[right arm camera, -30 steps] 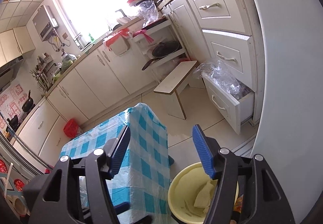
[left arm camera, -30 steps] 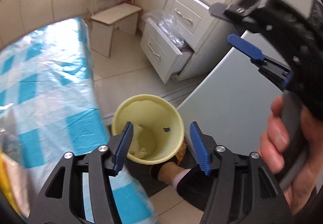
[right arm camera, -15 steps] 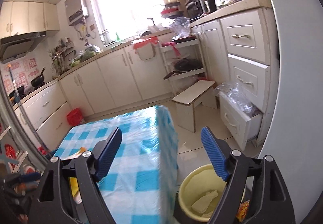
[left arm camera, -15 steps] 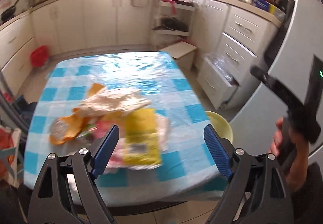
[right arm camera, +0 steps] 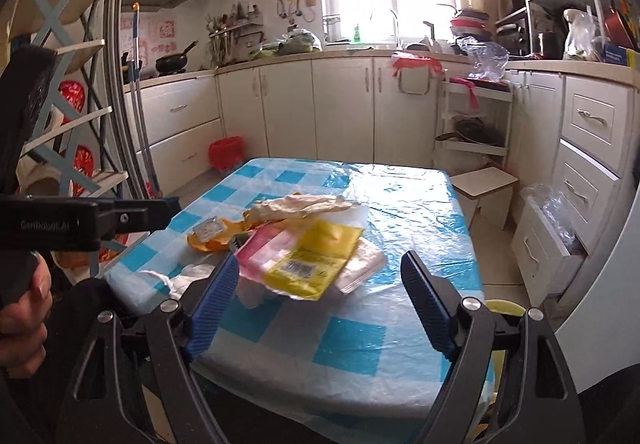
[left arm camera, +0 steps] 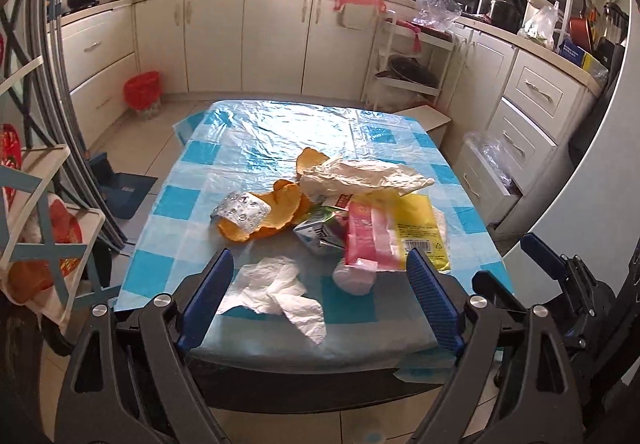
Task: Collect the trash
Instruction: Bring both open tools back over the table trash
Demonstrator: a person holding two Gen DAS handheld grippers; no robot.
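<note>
A heap of trash is seen at the centre of the left wrist view, on the checked tablecloth: a crumpled white tissue at the near edge, orange peel behind it, a pink packet, a yellow wrapper and a wrinkled pale bag further back. The step in hand is judged to be the approach for a fresh pick. Nothing is held: the left gripper is spread wide and empty, with the tissue framed between its fingers but untouched; the right gripper is likewise wide and empty above the near table edge. A descent and a closing on the tissue would be called for next. Only a sliver of a yellow bin is visible at lower right of the right wrist view, beside the table; its contents cannot be made out.
</note>
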